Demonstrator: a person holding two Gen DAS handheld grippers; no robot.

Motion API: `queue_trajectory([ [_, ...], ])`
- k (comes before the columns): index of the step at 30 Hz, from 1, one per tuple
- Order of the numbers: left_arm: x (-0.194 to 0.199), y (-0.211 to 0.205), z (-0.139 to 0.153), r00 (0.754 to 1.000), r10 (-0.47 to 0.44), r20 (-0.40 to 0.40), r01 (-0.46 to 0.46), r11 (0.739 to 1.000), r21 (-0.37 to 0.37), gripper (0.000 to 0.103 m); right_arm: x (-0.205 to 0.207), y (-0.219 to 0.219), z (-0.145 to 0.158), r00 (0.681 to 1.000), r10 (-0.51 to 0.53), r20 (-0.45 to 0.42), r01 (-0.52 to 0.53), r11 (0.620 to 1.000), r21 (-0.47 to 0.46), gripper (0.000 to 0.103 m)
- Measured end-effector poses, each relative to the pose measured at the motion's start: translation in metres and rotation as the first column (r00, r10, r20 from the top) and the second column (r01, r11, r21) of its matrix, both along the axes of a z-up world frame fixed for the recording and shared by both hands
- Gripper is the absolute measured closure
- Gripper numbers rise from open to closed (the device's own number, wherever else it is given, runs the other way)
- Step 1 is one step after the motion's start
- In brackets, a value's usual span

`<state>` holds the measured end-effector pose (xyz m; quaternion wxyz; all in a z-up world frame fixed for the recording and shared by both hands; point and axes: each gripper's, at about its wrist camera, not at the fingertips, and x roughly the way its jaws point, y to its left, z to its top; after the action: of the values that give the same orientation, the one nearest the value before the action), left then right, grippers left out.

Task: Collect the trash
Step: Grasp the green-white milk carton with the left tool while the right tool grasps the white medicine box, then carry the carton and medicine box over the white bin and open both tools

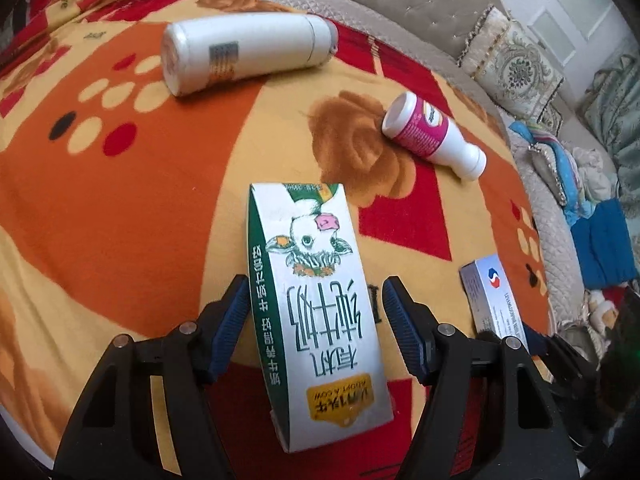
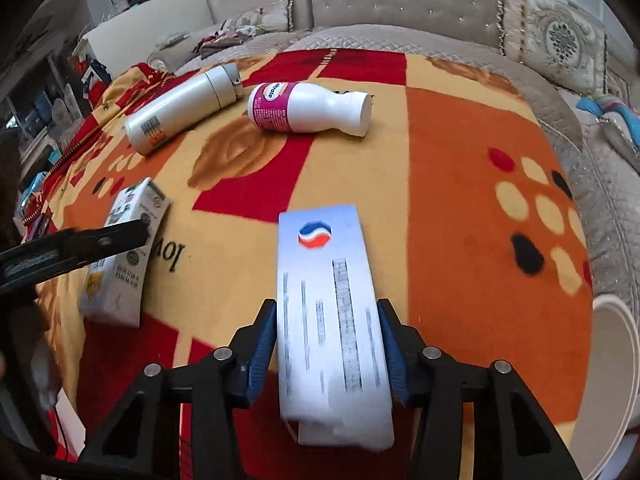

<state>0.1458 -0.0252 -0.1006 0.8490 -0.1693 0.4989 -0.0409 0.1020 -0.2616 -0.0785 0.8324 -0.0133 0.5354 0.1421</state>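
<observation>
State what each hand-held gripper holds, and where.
Right hand-held gripper: medicine box, pinched across its long sides. Left hand-held gripper straddles the milk carton, not yet closed.

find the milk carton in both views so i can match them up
Left wrist: the milk carton lies bottom centre, between the fingers of the left hand-held gripper.
Right wrist: the same carton is at the left edge, partly behind a black gripper finger.
Shared landmark: the pink-labelled bottle lying on the blanket beyond it.

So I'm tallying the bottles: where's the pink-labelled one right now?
The pink-labelled bottle lies on its side on the far part of the blanket, just right of the white flask, beyond both grippers.
</observation>
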Motion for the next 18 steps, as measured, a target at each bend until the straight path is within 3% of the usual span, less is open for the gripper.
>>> queue_trajectory([
  [4,-0.006,-0.003,0.002,0.999,-0.045,-0.003,0.045,0.999,-0.016,0.043,-0.003,0.002,-0.001,1.0,-0.021,0.018,0.021,1.0,0.007,0.05],
  [8,-0.016,-0.011,0.005,0.996,-0.09,-0.003,0.09,0.996,-0.016,0.044,0.003,0.007,-0.004,0.998,-0.03,0.055,0.03,1.0,-0.001,0.05],
  [12,-0.029,-0.022,0.014,0.991,-0.129,0.031,0.129,0.992,0.0,0.044,-0.004,0.007,-0.003,0.996,-0.031,0.082,0.032,0.999,-0.018,0.058],
  [18,-0.043,-0.044,0.021,0.981,-0.181,0.065,0.18,0.984,0.01,0.044,-0.03,-0.012,0.016,0.992,-0.067,0.107,0.062,0.997,0.052,0.058],
])
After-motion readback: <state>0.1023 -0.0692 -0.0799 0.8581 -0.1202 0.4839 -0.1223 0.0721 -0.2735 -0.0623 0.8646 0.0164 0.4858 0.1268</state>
